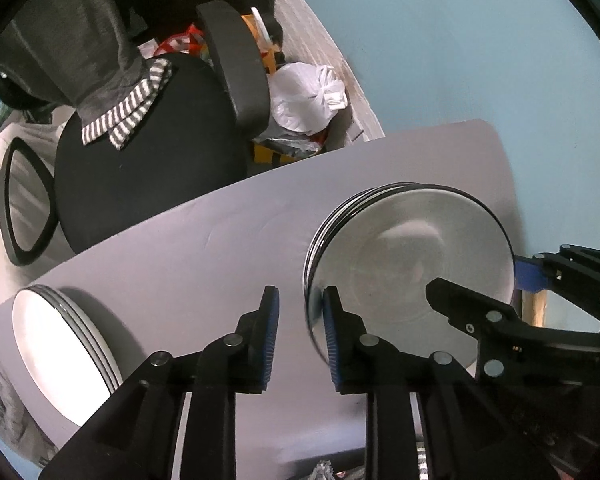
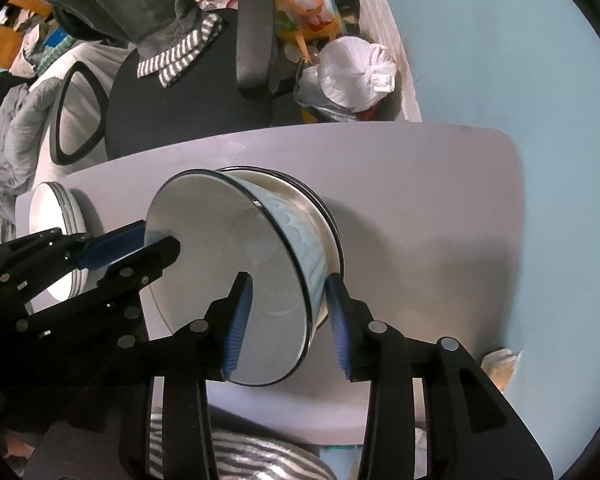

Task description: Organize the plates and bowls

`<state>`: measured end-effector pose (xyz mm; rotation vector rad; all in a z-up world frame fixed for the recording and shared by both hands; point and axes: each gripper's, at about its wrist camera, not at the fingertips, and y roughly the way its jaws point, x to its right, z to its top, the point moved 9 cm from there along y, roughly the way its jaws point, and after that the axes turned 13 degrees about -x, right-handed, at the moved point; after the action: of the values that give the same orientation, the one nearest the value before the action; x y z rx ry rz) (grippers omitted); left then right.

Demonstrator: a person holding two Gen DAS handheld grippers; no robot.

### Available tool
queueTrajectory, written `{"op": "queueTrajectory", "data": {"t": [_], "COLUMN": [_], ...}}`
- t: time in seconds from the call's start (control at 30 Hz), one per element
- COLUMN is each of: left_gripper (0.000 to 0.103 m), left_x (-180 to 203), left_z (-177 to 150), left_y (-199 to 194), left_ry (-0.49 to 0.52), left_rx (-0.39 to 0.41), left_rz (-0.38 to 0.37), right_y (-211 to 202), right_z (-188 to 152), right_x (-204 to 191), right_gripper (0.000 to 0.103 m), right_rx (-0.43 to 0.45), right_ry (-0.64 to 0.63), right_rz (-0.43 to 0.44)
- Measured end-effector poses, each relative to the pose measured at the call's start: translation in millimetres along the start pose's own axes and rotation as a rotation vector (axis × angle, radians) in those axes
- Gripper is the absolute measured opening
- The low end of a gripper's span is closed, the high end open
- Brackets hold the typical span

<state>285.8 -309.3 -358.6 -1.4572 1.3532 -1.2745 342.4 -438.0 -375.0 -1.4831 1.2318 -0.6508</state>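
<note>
**Both tongs slack over the bowl stack**

I am looking down on a pale grey table (image 2: 420, 184). My right tongs (image 2: 288, 308) stand apart, one blue pad inside the top bowl (image 2: 236, 264) and the other outside its wall, so the rim runs between them; neither pad presses on it, as far as I can see. That bowl is white with a dark rim and sits on a stack of like dishes (image 2: 320, 208) near the middle of the table.

My left tongs (image 1: 300, 320) are open a little, with only bare table in the gap. Their right-hand pad (image 1: 334, 332) lies right at the edge of the bowl (image 1: 412, 276); the rim is blurred there, so I cannot tell whether it touches. From the right-hand camera the left tongs (image 2: 156, 240) reach in at the bowl's near-left edge.

A second pile of white plates (image 1: 60, 352) rests at the left end of the table, well apart from the stack. Beyond the table stand a black chair (image 1: 148, 176) with a striped cloth (image 1: 128, 116) on it, and a white plastic bag (image 1: 304, 96).
</note>
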Motion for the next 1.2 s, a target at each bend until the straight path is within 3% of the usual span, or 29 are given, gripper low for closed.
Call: {"op": "queueTrajectory", "data": {"t": [0.07, 0.23, 0.33, 0.4, 0.47, 0.63, 0.73, 1.0, 1.2], "left_gripper": [0.028, 0.029, 0.035, 0.045, 0.05, 0.052, 0.061, 0.073, 0.08], "left_x": [-2, -3, -6, -9, -12, -18, -23, -33, -30], "left_z": [-2, -7, -13, -18, -25, -44, -56, -81, -97], "left_y": [-3, -10, -20, -31, -42, -66, -80, -110, -131], "left_ry": [-0.009, -0.009, -0.022, -0.029, -0.036, -0.034, -0.026, -0.033, 0.01], "left_rx": [0.013, 0.039, 0.067, 0.107, 0.149, 0.234, 0.284, 0.373, 0.426], "left_rz": [-0.015, -0.027, -0.028, -0.027, -0.024, -0.026, -0.001, 0.006, 0.026], "right_y": [-4, -10, -16, -22, -33, -49, -59, -94, -108], "right_z": [0, -1, -5, -12, -19, -34, -43, -63, -78], "right_x": [1, 4, 8, 8, 7, 6, 4, -5, -8], "right_gripper": [0.047, 0.048, 0.048, 0.069, 0.07, 0.069, 0.069, 0.069, 0.069], "right_rx": [0.017, 0.042, 0.062, 0.083, 0.129, 0.179, 0.214, 0.343, 0.399], "right_ry": [0.003, 0.0, 0.012, 0.023, 0.03, 0.042, 0.048, 0.044, 0.058], "right_rz": [-0.031, -0.048, -0.07, -0.061, -0.049, -0.04, -0.045, -0.099, -0.093]}}
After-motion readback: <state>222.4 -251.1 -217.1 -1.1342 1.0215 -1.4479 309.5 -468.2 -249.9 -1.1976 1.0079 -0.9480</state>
